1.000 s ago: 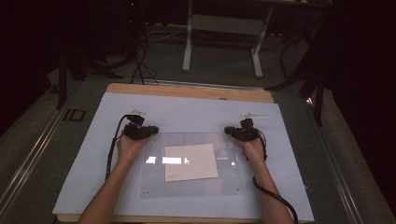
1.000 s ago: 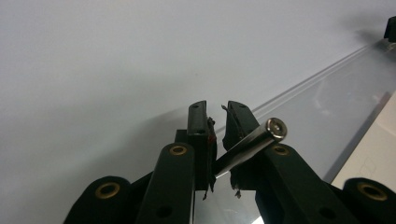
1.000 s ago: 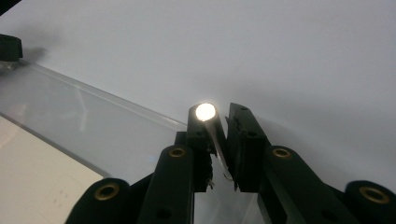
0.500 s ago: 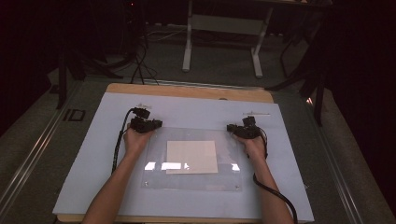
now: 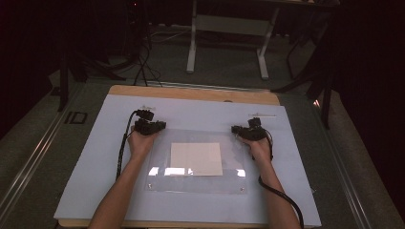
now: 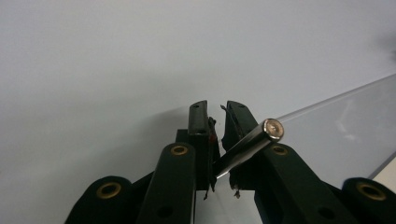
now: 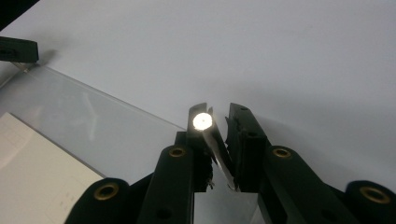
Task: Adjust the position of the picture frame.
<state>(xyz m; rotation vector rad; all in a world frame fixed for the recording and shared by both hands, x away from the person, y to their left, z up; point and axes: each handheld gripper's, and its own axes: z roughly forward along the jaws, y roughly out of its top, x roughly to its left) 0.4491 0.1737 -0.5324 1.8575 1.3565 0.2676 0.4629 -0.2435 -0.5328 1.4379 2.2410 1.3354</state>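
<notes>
I see a wooden table (image 5: 191, 92) with a big white sheet (image 5: 86, 162) on it, in a dark room with a grey floor. A clear plate (image 5: 196, 183) lies in the middle with a cream paper (image 5: 196, 158) under it. My left gripper (image 5: 149, 126) pinches a shiny metal pin (image 6: 250, 142) at the plate's far left corner. My right gripper (image 5: 248, 132) pinches another pin (image 7: 205, 126) (this one glares) at the far right corner. White sheet lies bare all around the plate.

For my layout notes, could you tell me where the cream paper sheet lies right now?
In the high view, the cream paper sheet lies under the clear acrylic panel at the middle of the table, between the left gripper and the right gripper.
</notes>
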